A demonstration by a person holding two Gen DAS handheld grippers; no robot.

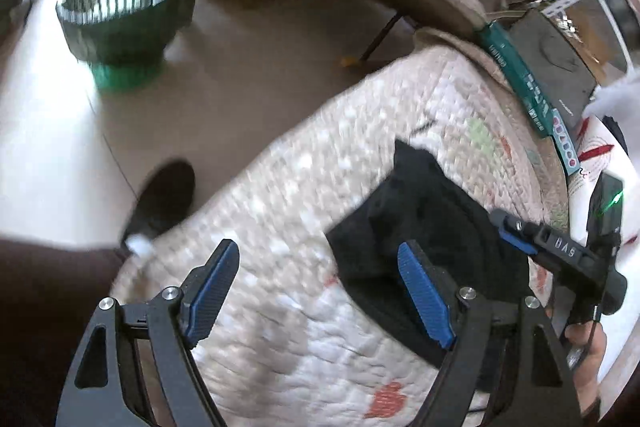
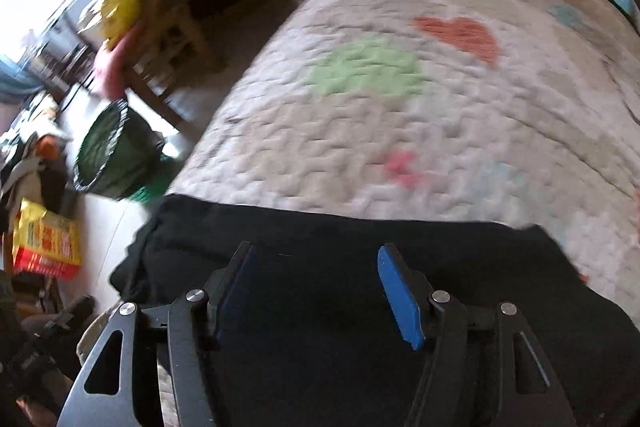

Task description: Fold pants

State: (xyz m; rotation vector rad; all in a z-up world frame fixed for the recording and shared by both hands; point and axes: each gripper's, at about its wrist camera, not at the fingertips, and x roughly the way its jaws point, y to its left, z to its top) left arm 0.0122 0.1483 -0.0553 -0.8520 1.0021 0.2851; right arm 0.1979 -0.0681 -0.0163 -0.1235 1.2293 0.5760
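Black pants (image 1: 416,223) lie folded in a compact bundle on a quilted cream bedspread (image 1: 300,187) with coloured patches. My left gripper (image 1: 320,255) is open and empty above the quilt, just left of the pants. My right gripper (image 2: 316,259) is open and empty, hovering right over the pants (image 2: 360,307), which fill the lower half of the right wrist view. The right gripper also shows in the left wrist view (image 1: 560,251), on the far side of the pants. Both views are blurred by motion.
A green mesh waste basket (image 1: 124,11) stands on the floor left of the bed (image 2: 116,155). Teal boxes (image 1: 516,75) and a dark case (image 1: 556,67) sit at the bed's far edge. A dark shoe (image 1: 164,199) is on the floor. A cluttered chair stands behind.
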